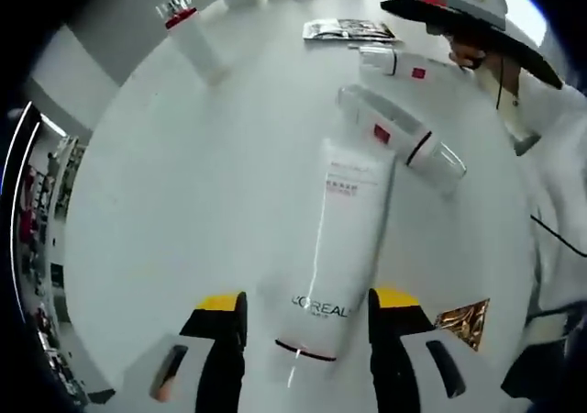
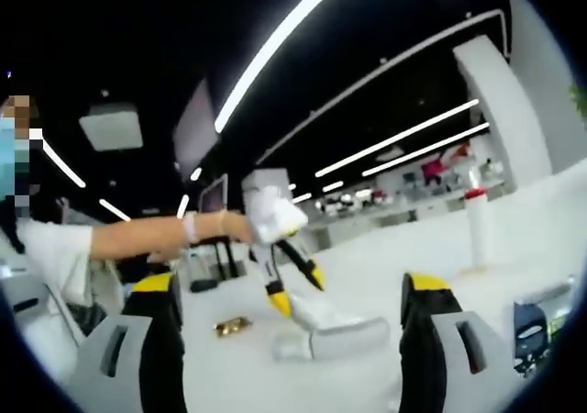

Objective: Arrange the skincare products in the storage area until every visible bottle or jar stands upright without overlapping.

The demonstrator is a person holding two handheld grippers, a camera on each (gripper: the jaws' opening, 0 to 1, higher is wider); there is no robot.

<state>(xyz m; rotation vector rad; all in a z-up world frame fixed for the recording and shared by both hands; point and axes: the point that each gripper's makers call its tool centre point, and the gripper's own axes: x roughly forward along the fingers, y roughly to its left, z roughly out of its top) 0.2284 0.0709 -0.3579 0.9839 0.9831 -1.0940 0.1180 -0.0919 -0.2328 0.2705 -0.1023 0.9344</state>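
- Left claw (image 1: 307, 326) spread wide, L'Oreal tube (image 1: 337, 248) lying flat between its jaws on the white surface (image 1: 183, 202)
- Beyond it, two bottles (image 1: 404, 138) lie on their sides; one bottle (image 1: 197, 37) stands upright farther off
- Right claw (image 2: 289, 317) open wide and empty, raised toward dark ceiling light strips (image 2: 275, 41); the other gripper (image 2: 280, 248) is at the tube there

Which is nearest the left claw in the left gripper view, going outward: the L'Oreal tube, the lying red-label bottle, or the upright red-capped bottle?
1. L'Oreal tube, lying between the left claw's jaws.
2. Lying red-label bottle, past the tube's far end.
3. Upright red-capped bottle, far across the table.
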